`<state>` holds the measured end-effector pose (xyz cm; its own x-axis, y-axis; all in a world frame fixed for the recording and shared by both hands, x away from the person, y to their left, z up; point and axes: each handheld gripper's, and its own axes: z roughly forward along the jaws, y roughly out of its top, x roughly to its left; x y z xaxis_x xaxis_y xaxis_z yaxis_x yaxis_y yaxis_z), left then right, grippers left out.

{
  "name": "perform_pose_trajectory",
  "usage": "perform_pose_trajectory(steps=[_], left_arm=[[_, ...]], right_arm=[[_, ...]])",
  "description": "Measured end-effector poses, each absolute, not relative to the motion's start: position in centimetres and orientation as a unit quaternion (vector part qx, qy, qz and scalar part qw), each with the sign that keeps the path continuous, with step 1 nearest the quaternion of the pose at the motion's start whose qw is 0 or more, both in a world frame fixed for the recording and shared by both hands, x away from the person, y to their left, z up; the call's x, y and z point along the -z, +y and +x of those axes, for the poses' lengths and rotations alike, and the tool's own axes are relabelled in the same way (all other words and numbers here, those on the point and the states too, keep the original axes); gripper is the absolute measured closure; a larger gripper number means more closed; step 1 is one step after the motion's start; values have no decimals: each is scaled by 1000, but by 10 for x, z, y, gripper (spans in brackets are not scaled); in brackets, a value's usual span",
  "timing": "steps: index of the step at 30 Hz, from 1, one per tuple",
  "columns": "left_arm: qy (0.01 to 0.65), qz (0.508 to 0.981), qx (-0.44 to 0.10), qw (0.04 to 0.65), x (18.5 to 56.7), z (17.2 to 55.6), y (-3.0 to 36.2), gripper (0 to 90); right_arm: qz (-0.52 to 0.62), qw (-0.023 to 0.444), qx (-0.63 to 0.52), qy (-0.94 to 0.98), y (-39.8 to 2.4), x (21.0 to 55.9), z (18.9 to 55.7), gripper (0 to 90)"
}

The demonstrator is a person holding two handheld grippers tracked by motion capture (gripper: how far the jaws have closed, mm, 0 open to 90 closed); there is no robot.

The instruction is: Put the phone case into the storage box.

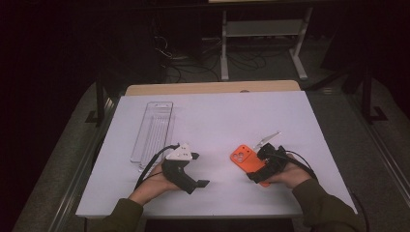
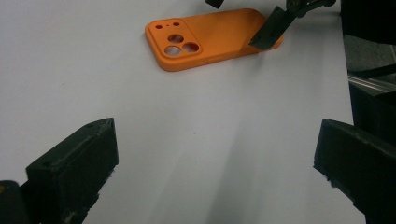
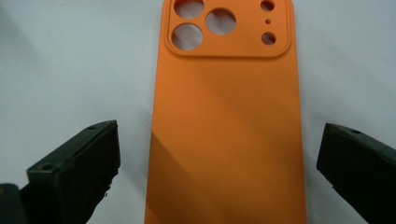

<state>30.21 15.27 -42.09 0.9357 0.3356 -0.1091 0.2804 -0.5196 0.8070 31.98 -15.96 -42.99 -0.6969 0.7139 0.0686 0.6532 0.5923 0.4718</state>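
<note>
The right claw [image 3: 219, 172] gapes wide astride the orange phone case [image 3: 226, 130], gripping nothing; centre it, then close gently. The left claw [image 2: 217, 172] hangs wide, empty.

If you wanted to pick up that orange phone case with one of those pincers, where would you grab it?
Probably across the plain lower half of the orange phone case, one jaw on each long edge, coming from the person's side with the right gripper. It lies flat, back up; its open jaws already straddle that width, clear of the camera cutouts.
</note>
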Motion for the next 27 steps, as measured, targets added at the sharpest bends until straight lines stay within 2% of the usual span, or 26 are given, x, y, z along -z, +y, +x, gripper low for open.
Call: perform_pose_trajectory(steps=[13, 15, 27], left_arm=[[177, 871, -31, 456, 421, 302, 152, 0], [177, 872, -30, 456, 421, 302, 152, 0], [175, 873, -31, 454, 421, 302, 152, 0]], right_arm=[[387, 56, -218, 894, -156, 438, 319, 0], [384, 57, -219, 895, -156, 438, 319, 32], [381, 69, -212, 897, -156, 437, 318, 93]])
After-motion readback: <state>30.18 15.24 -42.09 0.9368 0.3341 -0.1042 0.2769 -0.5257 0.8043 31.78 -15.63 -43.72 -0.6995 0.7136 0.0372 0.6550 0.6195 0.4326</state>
